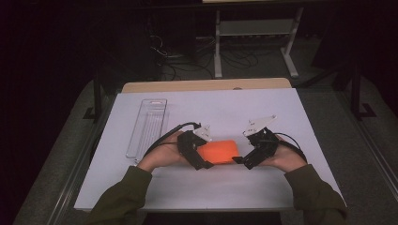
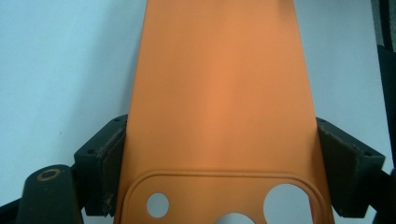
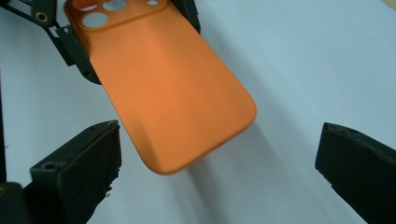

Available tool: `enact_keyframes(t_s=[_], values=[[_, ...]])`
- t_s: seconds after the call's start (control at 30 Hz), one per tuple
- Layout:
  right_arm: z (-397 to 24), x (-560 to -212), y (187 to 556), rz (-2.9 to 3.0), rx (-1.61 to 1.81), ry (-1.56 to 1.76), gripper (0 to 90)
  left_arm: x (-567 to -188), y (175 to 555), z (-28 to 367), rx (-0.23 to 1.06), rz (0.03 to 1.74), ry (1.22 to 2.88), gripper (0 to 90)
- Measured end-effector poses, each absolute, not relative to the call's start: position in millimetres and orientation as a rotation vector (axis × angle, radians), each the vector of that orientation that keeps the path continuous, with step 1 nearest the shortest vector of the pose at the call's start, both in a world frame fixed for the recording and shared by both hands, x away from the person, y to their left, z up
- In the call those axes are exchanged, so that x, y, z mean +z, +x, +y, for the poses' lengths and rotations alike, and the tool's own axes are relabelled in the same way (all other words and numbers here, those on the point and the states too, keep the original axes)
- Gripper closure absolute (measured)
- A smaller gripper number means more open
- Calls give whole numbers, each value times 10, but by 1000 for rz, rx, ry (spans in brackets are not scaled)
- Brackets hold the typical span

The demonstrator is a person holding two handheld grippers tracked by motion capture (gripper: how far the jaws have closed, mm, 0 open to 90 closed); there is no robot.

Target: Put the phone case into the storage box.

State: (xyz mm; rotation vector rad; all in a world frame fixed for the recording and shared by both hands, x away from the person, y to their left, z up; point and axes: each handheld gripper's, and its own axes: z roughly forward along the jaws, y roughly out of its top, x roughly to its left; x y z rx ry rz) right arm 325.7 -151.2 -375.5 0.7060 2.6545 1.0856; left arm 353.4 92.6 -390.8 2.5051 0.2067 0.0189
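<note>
Dark room, white table [image 1: 281,187], orange phone case [image 1: 219,151] held just above it at mid-table, its camera end cut off in the left gripper view, left gripper [image 2: 219,175] clamped across that end, right gripper [image 3: 219,154] spread wide at the free end, not touching, clear tray [image 1: 148,126] far left.

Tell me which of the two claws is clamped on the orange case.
The left claw: its pads press both long edges of the orange silicone phone case at the camera-cutout end. The right claw stands wide open, short of the case's free end.
</note>
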Motion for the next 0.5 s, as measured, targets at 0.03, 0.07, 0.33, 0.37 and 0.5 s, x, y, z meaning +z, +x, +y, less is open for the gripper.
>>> enact_keyframes(t_s=[0.03, 0.07, 0.33, 0.37, 0.5], values=[[-1530, -3762, 3249, 2648, 1090, 710, 0, -3906, 3540, 925, 23, 213, 2512, 154], [-1549, -3766, 3242, 2643, 1099, 724, 0, -3904, 3543, 925, 29, 220, 2517, 154], [-1676, -3824, 3177, 2549, 1149, 848, 0, -3913, 3577, 923, 67, 311, 2505, 154], [-1680, -3840, 3165, 2541, 1141, 862, 0, -3913, 3584, 925, 75, 325, 2506, 154], [-1676, -3910, 3119, 2501, 1108, 918, 0, -3918, 3591, 923, 81, 370, 2493, 154]])
